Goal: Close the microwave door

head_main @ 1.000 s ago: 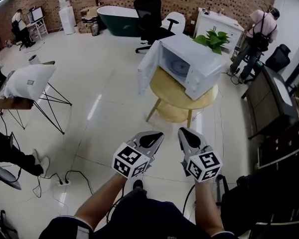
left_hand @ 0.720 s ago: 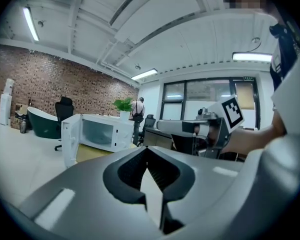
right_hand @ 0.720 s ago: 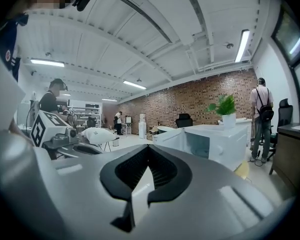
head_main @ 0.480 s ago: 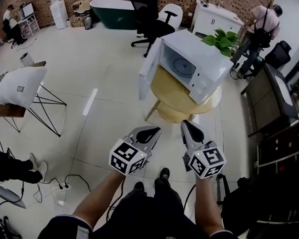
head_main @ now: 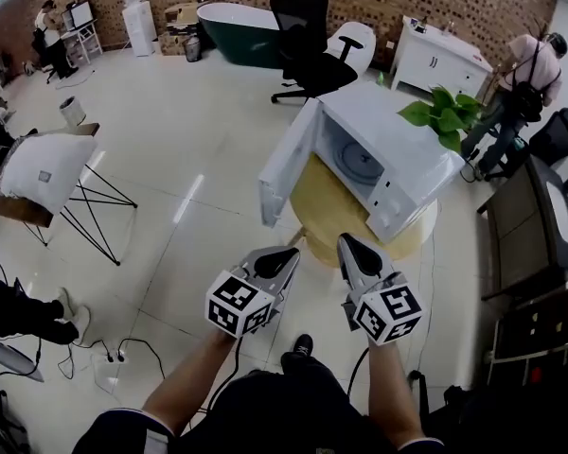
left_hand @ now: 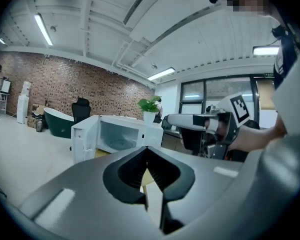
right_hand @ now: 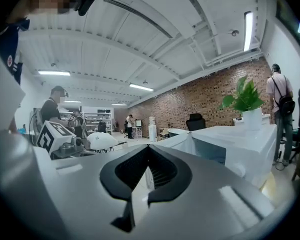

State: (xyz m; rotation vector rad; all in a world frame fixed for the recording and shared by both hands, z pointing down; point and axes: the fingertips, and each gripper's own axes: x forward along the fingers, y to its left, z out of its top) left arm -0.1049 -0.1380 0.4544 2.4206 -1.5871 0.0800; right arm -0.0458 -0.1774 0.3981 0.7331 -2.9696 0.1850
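Observation:
A white microwave (head_main: 398, 154) stands on a round wooden table (head_main: 336, 218), its door (head_main: 286, 164) swung wide open to the left and the cavity with its turntable showing. My left gripper (head_main: 286, 255) and right gripper (head_main: 346, 244) hang side by side short of the table, both shut with nothing in them, apart from the door. In the left gripper view the microwave (left_hand: 121, 136) and its open door (left_hand: 84, 143) lie ahead beyond the shut left gripper (left_hand: 147, 149). The right gripper view shows the door (right_hand: 177, 143) and microwave (right_hand: 240, 144) past the shut right gripper (right_hand: 149, 148).
A potted plant (head_main: 443, 113) stands behind the microwave. A black office chair (head_main: 308, 26), a green bathtub (head_main: 229, 28) and a white cabinet (head_main: 439, 60) line the back. A pillow on a folding stand (head_main: 40, 170) is at left, cables (head_main: 123, 348) on the floor, a person (head_main: 530, 74) at right.
The microwave and table have come closer and now lie just beyond the gripper tips. Both grippers stay shut and side by side.

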